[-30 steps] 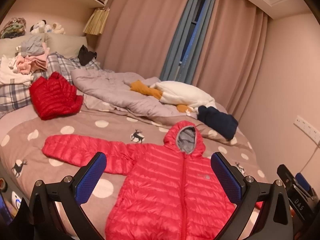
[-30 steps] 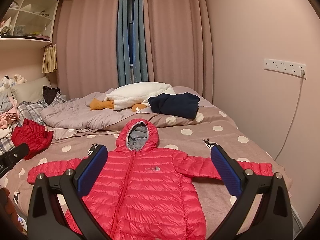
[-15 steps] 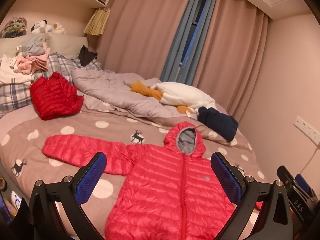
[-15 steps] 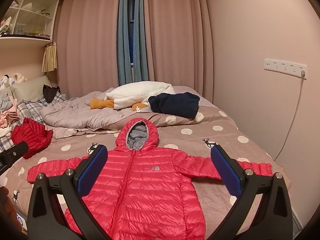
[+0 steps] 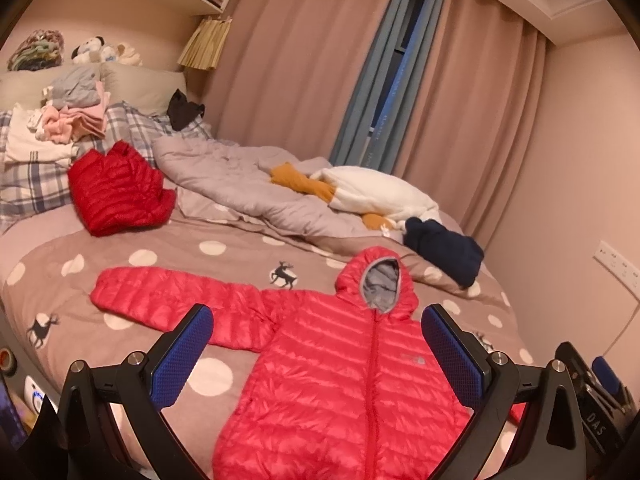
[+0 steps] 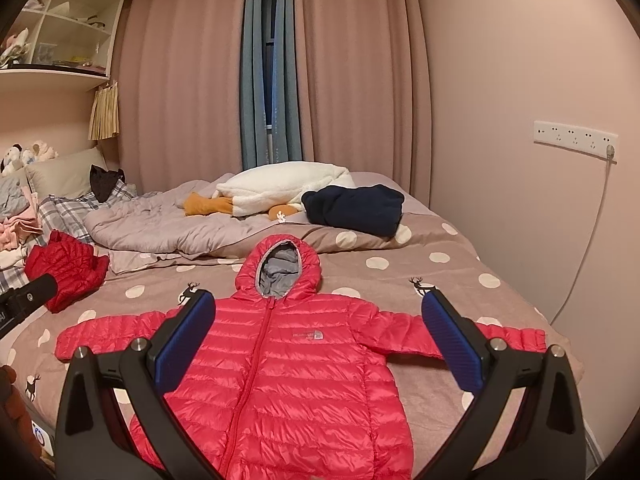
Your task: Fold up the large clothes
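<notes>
A pink-red hooded puffer jacket (image 5: 344,376) (image 6: 296,364) lies flat on the polka-dot bed cover, front up, zipped, both sleeves spread sideways and the grey-lined hood pointing to the far side. My left gripper (image 5: 316,344) hovers open above its left half, blue pads wide apart, holding nothing. Over the jacket's chest my right gripper (image 6: 316,336) is likewise open and empty. The right gripper's body (image 5: 600,400) shows at the left wrist view's right edge, and the left gripper's tip (image 6: 28,300) at the right wrist view's left edge.
A folded red puffer jacket (image 5: 116,188) lies near the plaid pillows with a stack of clothes (image 5: 68,116). A crumpled grey duvet (image 6: 168,224), a white and orange plush (image 6: 280,188) and a dark navy garment (image 6: 356,208) occupy the far side. The wall stands right.
Both views drifted slightly; the jacket sits a little lower and closer in the frames. Both grippers stayed open and the jacket has not been touched.
</notes>
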`<state>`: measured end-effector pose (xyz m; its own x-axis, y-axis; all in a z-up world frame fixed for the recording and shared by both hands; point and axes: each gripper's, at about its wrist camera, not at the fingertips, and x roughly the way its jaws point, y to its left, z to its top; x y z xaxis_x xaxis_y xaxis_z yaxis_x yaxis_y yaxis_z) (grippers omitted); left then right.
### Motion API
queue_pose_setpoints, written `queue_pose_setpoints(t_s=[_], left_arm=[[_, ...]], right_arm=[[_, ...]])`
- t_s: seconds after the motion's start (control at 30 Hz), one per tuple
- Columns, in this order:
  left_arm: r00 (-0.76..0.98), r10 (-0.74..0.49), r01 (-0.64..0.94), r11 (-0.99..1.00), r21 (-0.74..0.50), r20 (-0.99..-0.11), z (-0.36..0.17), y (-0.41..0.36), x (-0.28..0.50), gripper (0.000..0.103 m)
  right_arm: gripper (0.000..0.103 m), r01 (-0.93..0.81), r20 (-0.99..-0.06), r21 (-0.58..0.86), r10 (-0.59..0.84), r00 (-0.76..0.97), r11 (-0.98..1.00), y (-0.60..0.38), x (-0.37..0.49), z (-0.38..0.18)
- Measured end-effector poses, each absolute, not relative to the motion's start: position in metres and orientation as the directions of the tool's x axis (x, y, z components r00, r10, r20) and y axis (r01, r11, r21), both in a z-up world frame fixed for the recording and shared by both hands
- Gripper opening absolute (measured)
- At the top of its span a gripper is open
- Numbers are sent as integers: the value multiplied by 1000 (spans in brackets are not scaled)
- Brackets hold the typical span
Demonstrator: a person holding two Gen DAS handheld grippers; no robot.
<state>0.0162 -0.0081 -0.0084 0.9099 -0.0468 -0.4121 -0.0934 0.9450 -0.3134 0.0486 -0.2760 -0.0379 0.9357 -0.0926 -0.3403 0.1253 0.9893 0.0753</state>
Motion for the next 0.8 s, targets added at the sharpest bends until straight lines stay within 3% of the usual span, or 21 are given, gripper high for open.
queue_pose_setpoints(t_s=[0.2,0.4,0.6,0.73,0.8], left_arm=[[903,-50,-101,940,-325,-426,-15,-1,35,103],[910,-35,-190,850,-492,-413,-48,43,83,103],[861,12,-381,676,-631,-508,-122,124,133,103],[744,103,-597,546,-588,-661,-176,176,150,103],[728,114,-633,490,-600,-676,-191,196,149,103]], right_arm=[[103,138,-356,89,-98,929,986,-280,59,-41],[103,182,-396,175,-100,913,967,-313,96,-60],[103,451,-531,236,-275,802,861,-397,142,-106],[103,591,-636,279,-316,704,757,-465,147,-140],[103,652,-645,263,-373,667,711,-485,140,-146]])
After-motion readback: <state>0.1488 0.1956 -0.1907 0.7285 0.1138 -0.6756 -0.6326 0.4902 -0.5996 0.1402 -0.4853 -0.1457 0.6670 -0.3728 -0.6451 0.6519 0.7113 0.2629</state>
